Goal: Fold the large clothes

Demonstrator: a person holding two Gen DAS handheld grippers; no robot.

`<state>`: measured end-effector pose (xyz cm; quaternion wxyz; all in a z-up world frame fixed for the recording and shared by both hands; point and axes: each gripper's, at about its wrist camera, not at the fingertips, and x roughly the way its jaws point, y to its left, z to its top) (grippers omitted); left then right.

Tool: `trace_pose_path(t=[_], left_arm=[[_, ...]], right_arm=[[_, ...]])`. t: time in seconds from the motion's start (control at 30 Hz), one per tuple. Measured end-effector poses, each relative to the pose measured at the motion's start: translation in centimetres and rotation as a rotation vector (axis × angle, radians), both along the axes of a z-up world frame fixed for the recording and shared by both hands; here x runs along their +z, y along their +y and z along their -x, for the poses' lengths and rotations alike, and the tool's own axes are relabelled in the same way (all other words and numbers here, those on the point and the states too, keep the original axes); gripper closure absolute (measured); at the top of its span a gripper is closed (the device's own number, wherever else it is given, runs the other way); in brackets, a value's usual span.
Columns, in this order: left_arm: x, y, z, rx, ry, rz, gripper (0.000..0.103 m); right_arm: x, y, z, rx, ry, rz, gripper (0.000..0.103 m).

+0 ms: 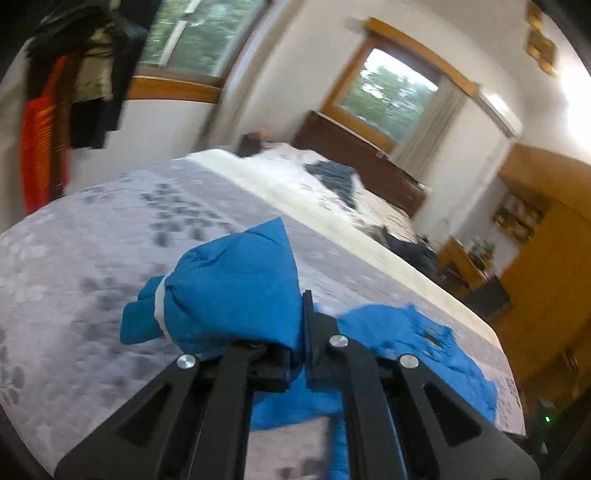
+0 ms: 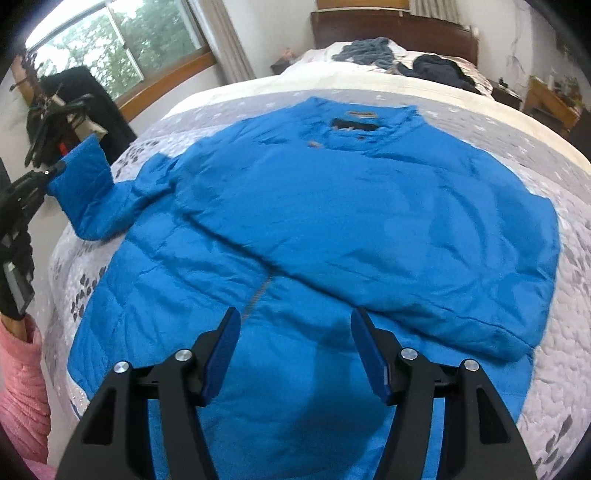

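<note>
A bedroom in a home is shown: a wide bed (image 2: 369, 86) covered by a grey floral quilt (image 1: 110, 236) is backed by a dark wooden headboard (image 2: 391, 27). Wood-framed windows (image 1: 384, 90) with curtains (image 2: 229, 40) are set in white walls, and clothes (image 1: 74, 85) are hung at one side. What appears to be a wooden wardrobe (image 1: 554, 258) is blurred.

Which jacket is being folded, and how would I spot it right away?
Find the big bed with the grey flowered cover. The blue jacket lies spread flat across its near end, one sleeve lifted by the left gripper. The other clothes up by the headboard are dark and crumpled.
</note>
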<state>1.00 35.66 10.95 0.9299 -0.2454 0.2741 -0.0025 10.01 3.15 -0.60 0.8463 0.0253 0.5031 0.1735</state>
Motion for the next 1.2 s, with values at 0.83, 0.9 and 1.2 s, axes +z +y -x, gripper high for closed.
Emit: trace_pose_path(t=[0.83,0.9,1.2], left_arm=[[-9.1,-25.3,-7.9,-0.434,0.134,-0.086,0.1],[-10.3,-26.0,-8.1,-0.466,0.163,-0.09,0.099],[-11.6,-24.7,-6.3,-0.56,0.232,-0.05,0.069]], right_arm=[[-0.8,-6.8,-2.1,-0.177,0.014,-0.03,0.04],[-1.0,-6.9,-2.2,-0.178,0.02,-0.033,0.04],[-1.4,-6.9,-2.4,-0.181,0.022,-0.028,0.04]])
